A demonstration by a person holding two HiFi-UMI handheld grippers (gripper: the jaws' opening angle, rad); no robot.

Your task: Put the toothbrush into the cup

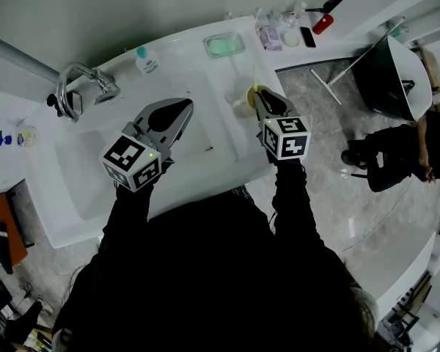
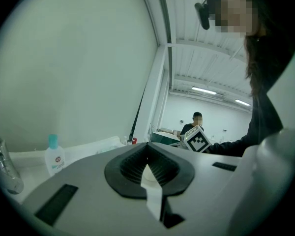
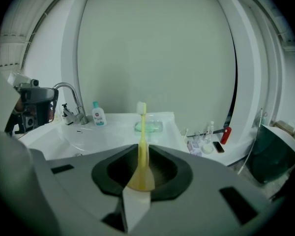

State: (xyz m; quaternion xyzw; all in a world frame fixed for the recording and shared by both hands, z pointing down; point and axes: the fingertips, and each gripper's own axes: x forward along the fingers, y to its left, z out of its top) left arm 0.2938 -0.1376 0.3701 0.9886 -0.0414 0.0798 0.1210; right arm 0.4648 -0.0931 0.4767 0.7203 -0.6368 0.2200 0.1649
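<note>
1. washbasin (image 1: 73,174) in white fills the middle of the head view. its faucet (image 1: 81,79) is at ten o'clock. a small teal-capped bottle (image 1: 145,61) stands at eleven, and a soap dish (image 1: 224,45) with a green bar sits on the rim at twelve.
2. at one o'clock the counter corner carries a dark phone (image 1: 306,37), a red object (image 1: 323,24) and some clear items too small to name. grey mottled floor (image 1: 330,160) runs from two to four o'clock, and a seated person (image 1: 400,160) in dark clothes is at three.
3. the left gripper (image 1: 182,110) hovers over the basin left of centre. its fingers are pressed together with nothing between them.
4. the right gripper (image 1: 258,100) is at the basin's right rim, fingers clamped on the yellow toothbrush (image 3: 141,127). the toothbrush stands upright with its bristles at twelve o'clock.
5. only the head view shows a pale rounded shape (image 1: 242,101) just beside the right gripper's tips, at their nine o'clock. whether it is the cup cannot be told.
6. only the left gripper view shows ceiling lights (image 2: 204,90) at one o'clock and the right gripper's marker cube (image 2: 196,139) near centre.
7. only the right gripper view shows the pale green wall (image 3: 157,48) rising behind the basin.
</note>
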